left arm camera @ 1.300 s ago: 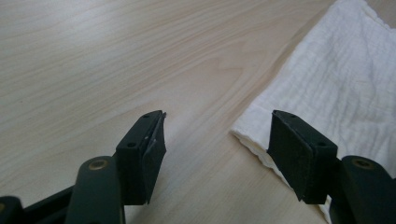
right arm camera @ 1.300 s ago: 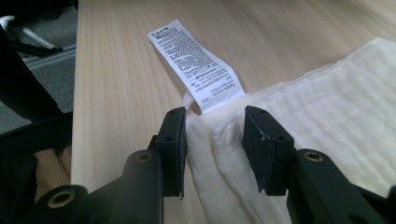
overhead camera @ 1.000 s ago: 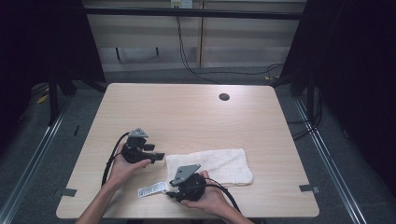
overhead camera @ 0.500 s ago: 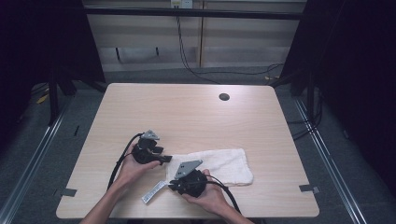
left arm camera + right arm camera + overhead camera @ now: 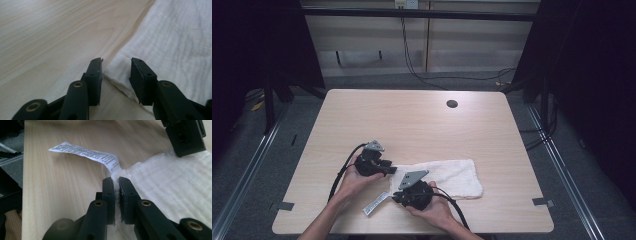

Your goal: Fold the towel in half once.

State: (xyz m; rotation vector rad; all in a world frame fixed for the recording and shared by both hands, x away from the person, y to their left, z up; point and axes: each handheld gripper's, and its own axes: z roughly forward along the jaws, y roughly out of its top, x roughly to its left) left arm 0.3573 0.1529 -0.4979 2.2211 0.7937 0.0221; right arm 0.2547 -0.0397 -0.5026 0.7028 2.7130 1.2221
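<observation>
I count one white towel (image 5: pixel 442 176) on one wooden table (image 5: pixel 412 125), with one printed label (image 5: pixel 376 204) hanging off the towel's corner. I see two grippers, my left gripper (image 5: pixel 388 169) and my right gripper (image 5: pixel 396 198), and one dark round hole (image 5: pixel 452 104) in the tabletop.

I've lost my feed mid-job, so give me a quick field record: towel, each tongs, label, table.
towel: white towel, lying flat on the table's near half
left tongs: open, jaws either side of a towel corner, not closed on it
right tongs: shut on the towel's edge, right where the label joins
label: printed care label, lying out on the wood beyond the towel's edge
table: light wood table, round hole near its far edge
</observation>
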